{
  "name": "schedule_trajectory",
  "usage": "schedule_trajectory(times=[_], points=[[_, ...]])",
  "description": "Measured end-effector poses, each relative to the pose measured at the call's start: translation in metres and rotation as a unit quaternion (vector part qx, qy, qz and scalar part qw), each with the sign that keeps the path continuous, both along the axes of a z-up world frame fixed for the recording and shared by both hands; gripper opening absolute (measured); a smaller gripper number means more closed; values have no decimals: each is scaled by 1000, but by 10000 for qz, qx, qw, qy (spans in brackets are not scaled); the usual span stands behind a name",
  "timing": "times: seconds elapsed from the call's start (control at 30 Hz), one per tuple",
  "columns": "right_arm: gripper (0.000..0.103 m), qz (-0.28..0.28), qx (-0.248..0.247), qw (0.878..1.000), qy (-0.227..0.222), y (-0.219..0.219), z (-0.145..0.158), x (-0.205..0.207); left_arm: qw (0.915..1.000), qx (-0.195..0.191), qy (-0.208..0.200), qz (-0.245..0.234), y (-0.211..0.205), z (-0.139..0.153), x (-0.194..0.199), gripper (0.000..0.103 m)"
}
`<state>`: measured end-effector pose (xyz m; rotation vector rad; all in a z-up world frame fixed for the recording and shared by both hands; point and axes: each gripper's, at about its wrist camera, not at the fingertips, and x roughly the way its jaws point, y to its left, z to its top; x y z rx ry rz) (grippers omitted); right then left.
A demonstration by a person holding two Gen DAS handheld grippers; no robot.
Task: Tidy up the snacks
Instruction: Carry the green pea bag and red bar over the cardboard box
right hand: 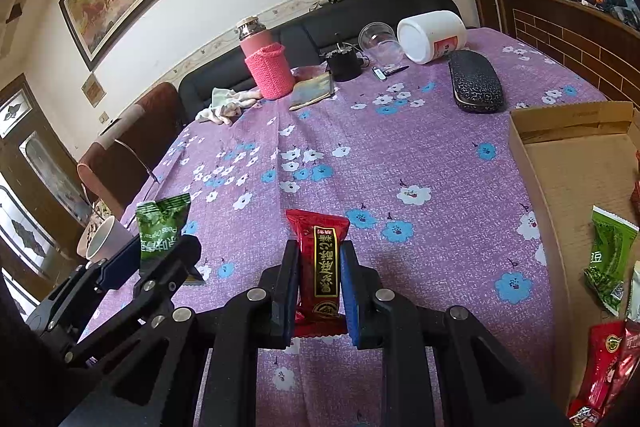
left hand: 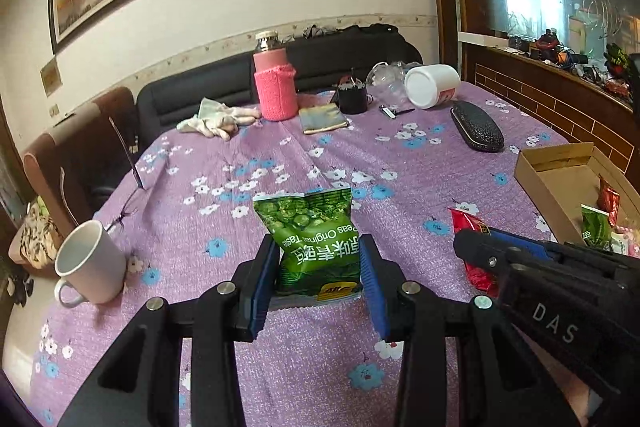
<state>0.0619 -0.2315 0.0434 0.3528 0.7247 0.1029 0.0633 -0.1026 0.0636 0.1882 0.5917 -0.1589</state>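
At the far left a white mug [left hand: 90, 263] is standing upright on the worktop [left hand: 320, 155], which is wearing a purple cloth with white and blue flowers. Just right of it, the left claw [left hand: 320, 279] is pinching a green pea snack packet [left hand: 316, 239] between its blue pads, holding the packet upright and clear of the cloth, its print upside down in the left wrist view. Behind it, along the far edge, a crumpled pale cloth [left hand: 218, 121], a bottle in a pink knitted sleeve [left hand: 275, 83], a small flat pouch [left hand: 323, 119], a dark cup [left hand: 353, 95], a white jar lying on its side [left hand: 432, 85] and a black glasses case [left hand: 476, 129] are sitting in a row.

Further right, the right claw [right hand: 319, 287] is pressing its pads together on a red snack packet [right hand: 320, 263], gripping it by its long sides with the gold-framed label facing the camera. The packet is hanging above the cloth, near the box.

At the right edge a shallow cardboard box [right hand: 532, 163] is lying open on the worktop. Inside it, a green packet [right hand: 608, 259] and red packets [right hand: 600, 367] are already lying near the close end, touching one another.
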Motion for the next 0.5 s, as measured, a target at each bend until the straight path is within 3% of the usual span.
schedule_trajectory(times=[0.5], points=[[21,-46,-17,10000,-24,-2,2,0,9984,301,-472,3,-7,4,-14,39]])
